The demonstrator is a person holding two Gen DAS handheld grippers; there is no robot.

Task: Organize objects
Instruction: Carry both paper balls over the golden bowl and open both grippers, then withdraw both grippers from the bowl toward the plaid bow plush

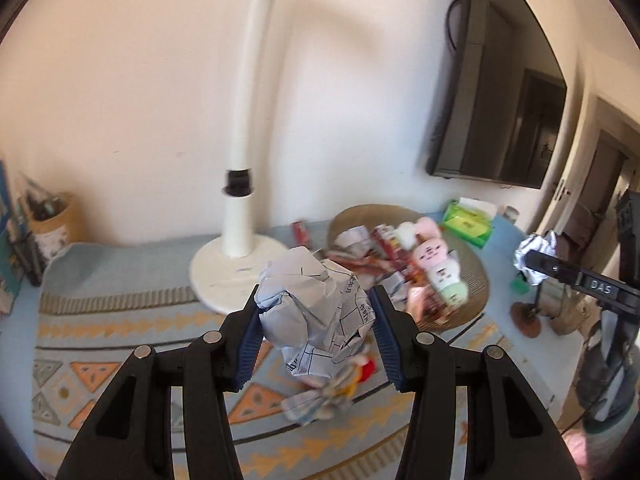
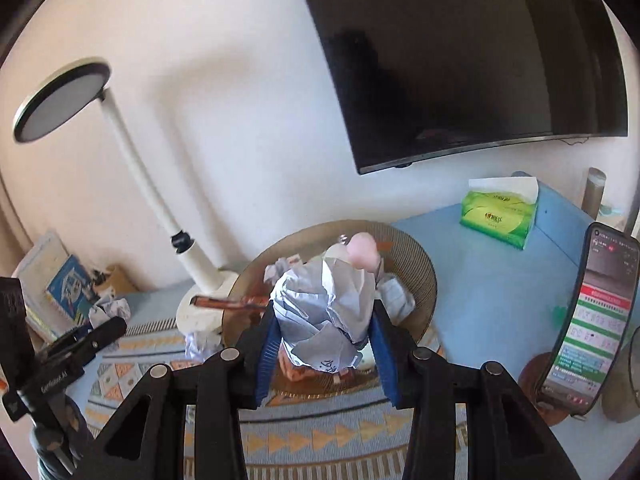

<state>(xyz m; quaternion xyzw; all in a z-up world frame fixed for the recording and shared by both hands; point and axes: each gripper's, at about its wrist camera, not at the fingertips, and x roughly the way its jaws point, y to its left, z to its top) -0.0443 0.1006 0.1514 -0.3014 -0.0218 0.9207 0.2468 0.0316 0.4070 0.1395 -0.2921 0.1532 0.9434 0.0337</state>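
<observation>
A white gooseneck desk lamp (image 2: 132, 152) with a round flat head stands on its disc base (image 1: 236, 270) against the cream wall. A black flat-screen television (image 2: 472, 60) hangs on that wall. A lit smartphone (image 2: 588, 316) stands upright in a holder at the right of the blue surface (image 2: 496, 280). Books (image 2: 60, 284) lean at the far left.

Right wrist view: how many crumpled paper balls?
5 paper balls: one in the right gripper, one in the left gripper, one on the mat by the lamp base, two in the basket. More may be hidden behind the held ball.
</observation>
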